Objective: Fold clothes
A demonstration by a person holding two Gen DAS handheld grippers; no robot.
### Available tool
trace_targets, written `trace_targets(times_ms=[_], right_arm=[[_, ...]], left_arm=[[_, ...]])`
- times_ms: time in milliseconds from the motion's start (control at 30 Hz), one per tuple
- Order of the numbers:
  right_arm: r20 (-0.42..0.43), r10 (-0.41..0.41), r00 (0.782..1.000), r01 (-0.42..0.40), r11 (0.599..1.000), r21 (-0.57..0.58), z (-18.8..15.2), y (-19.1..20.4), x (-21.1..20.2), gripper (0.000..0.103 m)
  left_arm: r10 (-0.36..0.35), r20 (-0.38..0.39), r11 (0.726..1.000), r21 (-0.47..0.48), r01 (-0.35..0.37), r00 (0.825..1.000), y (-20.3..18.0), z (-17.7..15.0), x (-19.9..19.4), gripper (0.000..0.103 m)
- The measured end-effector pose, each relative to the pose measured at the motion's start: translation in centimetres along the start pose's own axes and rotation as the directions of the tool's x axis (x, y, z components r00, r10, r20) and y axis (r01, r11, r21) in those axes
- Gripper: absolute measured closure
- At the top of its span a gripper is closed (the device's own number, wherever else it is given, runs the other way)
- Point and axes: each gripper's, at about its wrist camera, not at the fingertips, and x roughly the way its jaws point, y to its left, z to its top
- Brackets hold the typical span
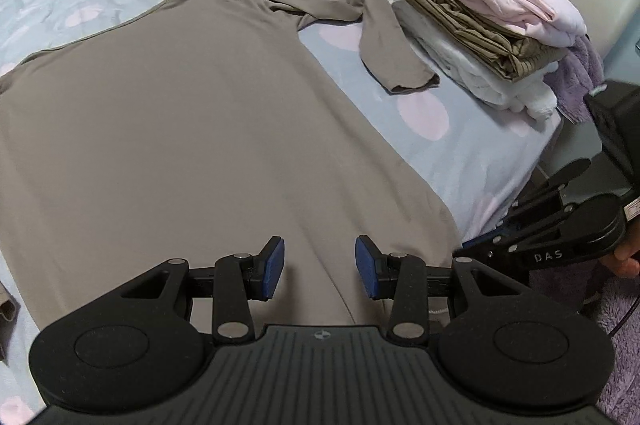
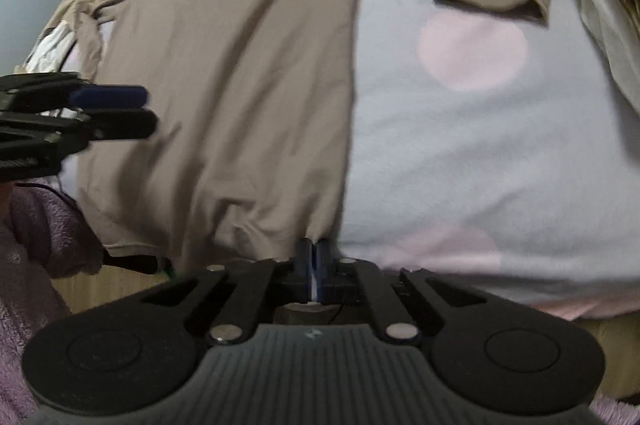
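Smooth matt taupe cloth shirt [image 1: 192,129] on soft cotton bedsheet [image 1: 460,145]

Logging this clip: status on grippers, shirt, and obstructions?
Left gripper open above taupe shirt. Right gripper shut on shirt's hem corner. Folded stack beside the sleeve, apart from both grippers.

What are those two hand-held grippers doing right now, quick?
Left hand-held gripper: open, poised over the taupe shirt, holding nothing.
Right hand-held gripper: shut, pinching the bottom corner of the taupe shirt.
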Motion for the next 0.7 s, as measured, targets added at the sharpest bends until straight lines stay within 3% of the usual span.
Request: trace_targets(times_ms=[200,367,500,533,600,700], right_arm=[[0.083,0.076,0.994,-0.062,0.985,-0.158,0.3,4.4,-2.2,0.101],[0.047,0.160,0.986,-0.142,0.952,-0.271,1.0,8.0,-0.8,0.101],[-0.015,0.185,0.983,-0.180,0.933,-0.311,1.0,9.3,0.4,0.092],[-0.027,0.190,0.981,-0.189,0.930,-0.317,1.0,9.4,0.5,0.082],[-0.008,0.189,0.982,-0.183,0.936,-0.300,1.2,8.8,-0.1,0.073],[0.022,0.159,0.987,-0.148,0.956,-0.254,1.3,7.4,-1.0,0.073]], left_arm=[[-0.020,0.007,1.000,-0.023,0.020,1.000,0.3,0.3,-0.2,0.066],[-0.084,0.020,0.992,-0.096,0.085,0.996,1.4,0.5,-0.3,0.066],[-0.106,0.011,0.988,-0.114,0.106,0.994,1.7,0.4,-0.1,0.066],[-0.104,0.006,0.988,-0.111,0.104,0.995,1.6,0.4,0.0,0.066],[-0.098,-0.003,0.990,-0.102,0.097,0.995,1.6,0.3,0.1,0.066],[-0.066,-0.013,0.993,-0.104,0.064,0.998,1.9,0.2,0.2,0.066]])
